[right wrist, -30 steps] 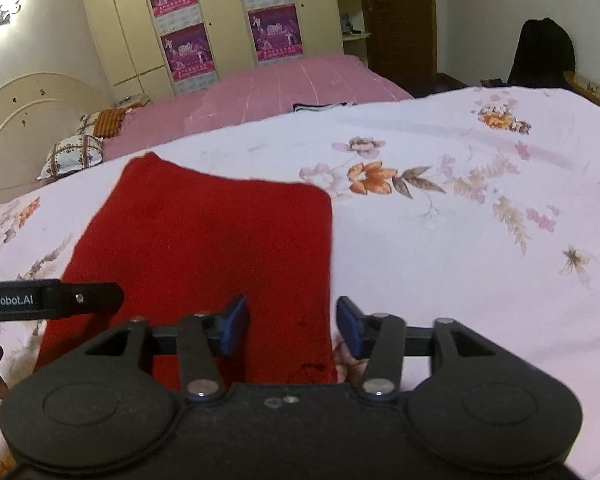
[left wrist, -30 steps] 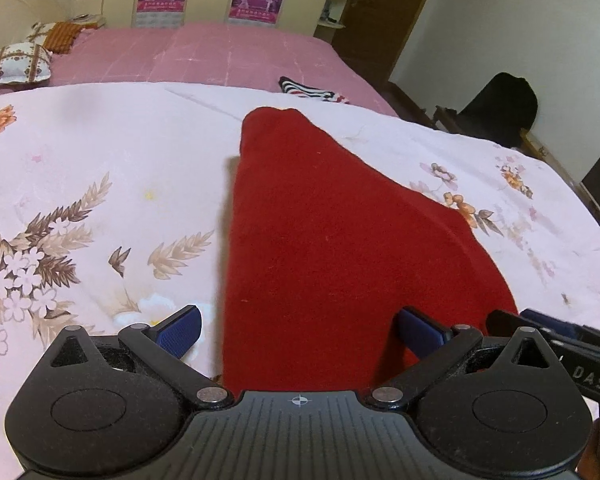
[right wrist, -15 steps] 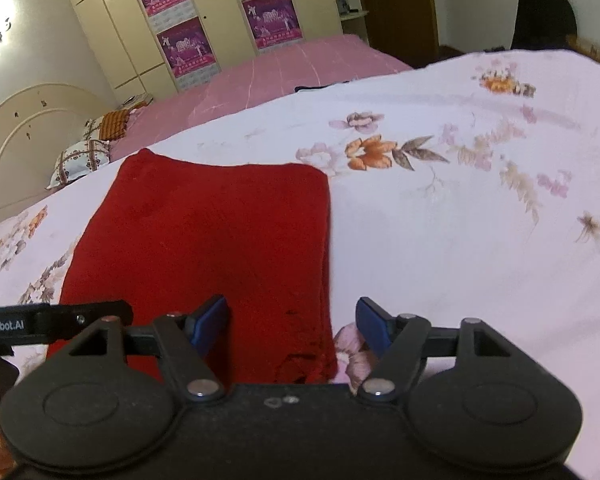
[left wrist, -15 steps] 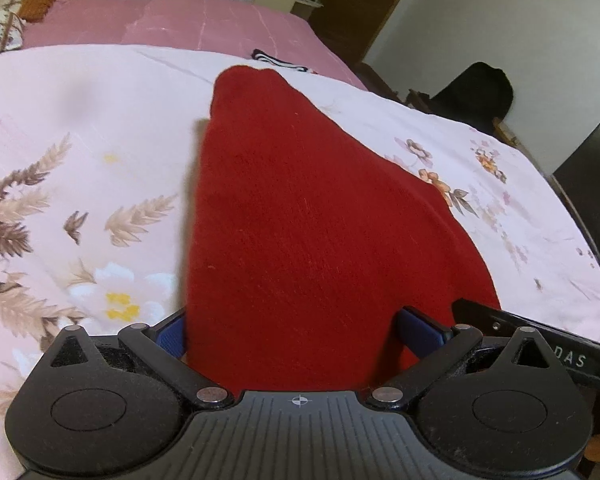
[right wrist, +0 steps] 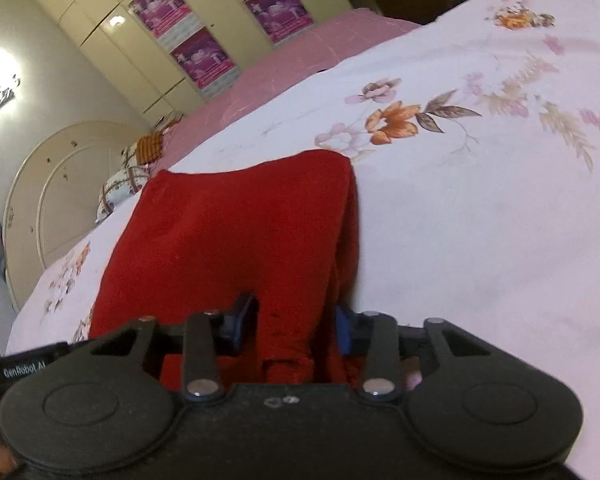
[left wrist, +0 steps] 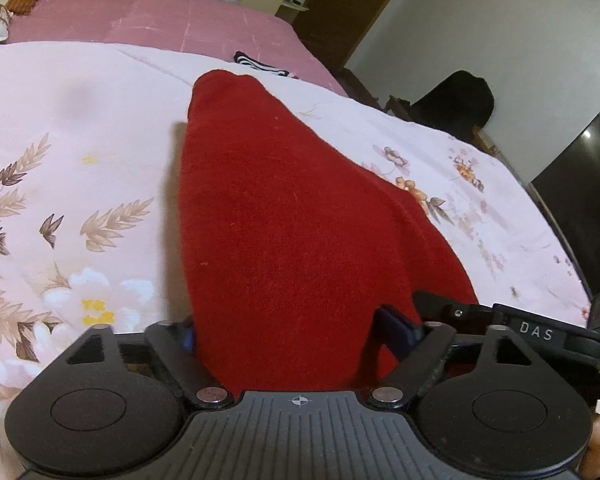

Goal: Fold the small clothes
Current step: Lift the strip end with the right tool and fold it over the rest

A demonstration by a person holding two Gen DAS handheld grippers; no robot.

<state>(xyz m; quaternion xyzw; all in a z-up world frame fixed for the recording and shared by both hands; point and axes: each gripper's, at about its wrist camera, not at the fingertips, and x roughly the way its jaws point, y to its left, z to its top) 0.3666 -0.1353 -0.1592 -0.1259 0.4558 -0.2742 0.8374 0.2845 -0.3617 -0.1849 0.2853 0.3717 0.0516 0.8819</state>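
A red cloth lies on the floral bedspread, its near edge gathered up. My left gripper has that edge between its blue pads; the jaws are closing and both pads touch the bunched fabric. In the right wrist view the red cloth rises in folds from the floral bedspread into my right gripper, whose jaws are closing and squeeze the near right corner. A finger of the right gripper shows at the right of the left wrist view. The left gripper's finger shows at the lower left of the right wrist view.
A pink sheet covers the far half of the bed, with a striped garment on it. A dark bag and a black screen stand to the right. A pale headboard and a wardrobe with posters lie beyond.
Both grippers have narrowed onto the cloth's near edge, which now bunches up and lifts between the pads. The right gripper has rolled and dropped closer to the bed.
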